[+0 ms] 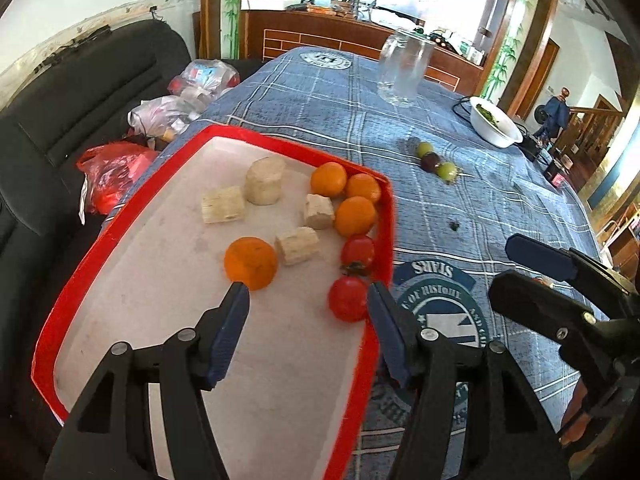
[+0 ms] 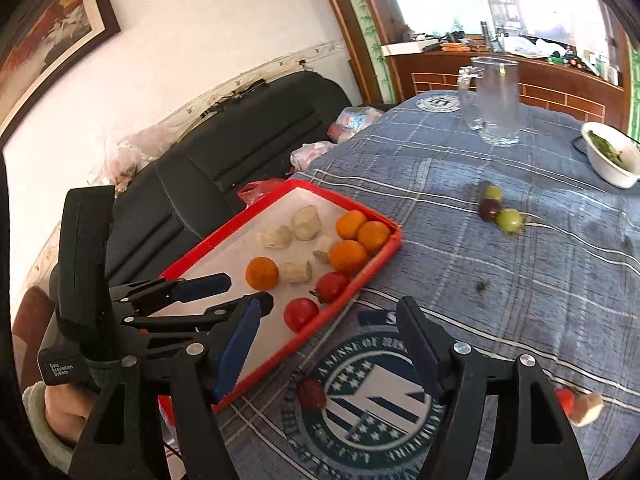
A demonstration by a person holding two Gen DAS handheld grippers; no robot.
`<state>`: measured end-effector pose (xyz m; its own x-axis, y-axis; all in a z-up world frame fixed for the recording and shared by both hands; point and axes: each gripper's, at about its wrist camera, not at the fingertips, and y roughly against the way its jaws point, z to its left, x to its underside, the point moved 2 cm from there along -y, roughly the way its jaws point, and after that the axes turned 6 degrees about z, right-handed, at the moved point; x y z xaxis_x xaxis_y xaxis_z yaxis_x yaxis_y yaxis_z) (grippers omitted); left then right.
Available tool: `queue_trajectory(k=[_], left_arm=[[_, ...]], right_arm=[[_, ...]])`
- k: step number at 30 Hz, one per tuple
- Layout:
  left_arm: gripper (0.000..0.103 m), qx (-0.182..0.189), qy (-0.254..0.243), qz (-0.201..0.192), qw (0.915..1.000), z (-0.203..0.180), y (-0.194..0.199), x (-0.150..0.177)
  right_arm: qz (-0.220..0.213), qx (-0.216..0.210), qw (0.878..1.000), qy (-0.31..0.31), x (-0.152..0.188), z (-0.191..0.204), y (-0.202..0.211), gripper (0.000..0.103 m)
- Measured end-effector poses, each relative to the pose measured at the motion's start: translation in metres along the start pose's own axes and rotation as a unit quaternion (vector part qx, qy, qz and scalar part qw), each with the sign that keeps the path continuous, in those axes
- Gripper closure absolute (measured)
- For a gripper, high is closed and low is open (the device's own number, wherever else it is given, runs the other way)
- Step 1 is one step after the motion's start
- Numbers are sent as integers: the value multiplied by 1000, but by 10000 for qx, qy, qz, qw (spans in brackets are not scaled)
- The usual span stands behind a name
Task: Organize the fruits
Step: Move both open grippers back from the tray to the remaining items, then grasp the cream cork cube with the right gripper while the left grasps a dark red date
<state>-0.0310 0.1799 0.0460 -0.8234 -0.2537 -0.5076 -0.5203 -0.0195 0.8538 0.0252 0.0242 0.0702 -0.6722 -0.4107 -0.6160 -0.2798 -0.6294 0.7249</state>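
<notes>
A red-rimmed white tray (image 1: 140, 312) (image 2: 384, 258) on the blue plaid cloth holds several oranges (image 1: 251, 262) (image 2: 262, 273), two red tomatoes (image 1: 349, 298) (image 2: 301, 313) and several pale sugarcane pieces (image 1: 264, 181). My left gripper (image 1: 308, 300) (image 2: 230, 291) is open and empty over the tray, its right finger beside the near tomato. My right gripper (image 2: 330, 320) (image 1: 516, 264) is open and empty over the cloth beside the tray. Grapes (image 1: 434, 160) (image 2: 498, 210) lie farther out on the cloth. A dark red fruit (image 2: 311, 394) and a red-and-pale piece (image 2: 578, 404) lie near the right gripper.
A glass mug (image 1: 404, 66) (image 2: 494, 98) stands at the far end of the table. A white bowl with greens (image 1: 494, 122) (image 2: 610, 156) sits at the right. A black sofa (image 1: 72, 112) with plastic bags (image 1: 116, 172) is left of the table.
</notes>
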Motion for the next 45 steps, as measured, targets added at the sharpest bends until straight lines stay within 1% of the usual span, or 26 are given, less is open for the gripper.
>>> queue_trajectory(k=[4, 8, 12, 14, 18, 20, 23, 24, 25, 26, 27, 30, 34, 37, 39, 41, 43, 45], left_arm=[[42, 80, -100, -32, 9999, -10, 4, 1], [43, 185, -214, -72, 9996, -21, 10, 3], [43, 303, -346, -58, 9989, -34, 13, 8], [43, 402, -409, -69, 9983, -43, 16, 16], [43, 441, -446, -88, 9980, -53, 20, 40], [43, 522, -496, -40, 9974, -60, 18, 52], [43, 542, -596, 42, 9967, -72, 13, 67], [43, 546, -649, 61, 9964, -76, 12, 70], [43, 521, -697, 85, 9962, -79, 10, 72], [43, 492, -738, 116, 9960, -81, 7, 73], [43, 491, -743, 140, 9959, -82, 5, 74], [43, 534, -653, 173, 9963, -81, 0, 73], [44, 375, -616, 214, 9972, -78, -9, 70], [44, 299, -582, 222, 9976, -77, -15, 67], [50, 251, -610, 230, 9976, -77, -18, 66], [52, 240, -623, 223, 9975, -78, -22, 64], [53, 165, -649, 147, 9976, -79, -24, 63], [62, 183, -674, 140, 9975, -81, -26, 61]], right_arm=[[-97, 61, 9999, -61, 7, -11, 19, 31], [-195, 232, 9995, -132, 17, -26, 40, 31], [-280, 411, 9979, -406, 25, -51, 63, 31], [-289, 456, 9972, -513, 29, -62, 72, 31], [-361, 613, 9944, -787, 41, -93, 92, 31], [-390, 680, 9926, -924, 48, -106, 97, 31], [-323, 790, 9910, -1027, 59, -117, 96, 32], [-302, 842, 9904, -1055, 63, -119, 94, 35], [-265, 912, 9898, -1066, 67, -121, 92, 39], [-215, 946, 9897, -1049, 71, -122, 90, 50], [-162, 944, 9900, -1032, 74, -122, 87, 56], [-18, 959, 9909, -946, 83, -117, 77, 56], [101, 1094, 9903, -852, 94, -114, 66, 56], [83, 1078, 9898, -930, 98, -118, 67, 56], [102, 1311, 9866, -967, 100, -123, 70, 56], [129, 1588, 9820, -1010, 101, -131, 72, 56], [191, 1702, 9791, -1097, 102, -141, 72, 57], [287, 1755, 9777, -1114, 102, -149, 68, 65]])
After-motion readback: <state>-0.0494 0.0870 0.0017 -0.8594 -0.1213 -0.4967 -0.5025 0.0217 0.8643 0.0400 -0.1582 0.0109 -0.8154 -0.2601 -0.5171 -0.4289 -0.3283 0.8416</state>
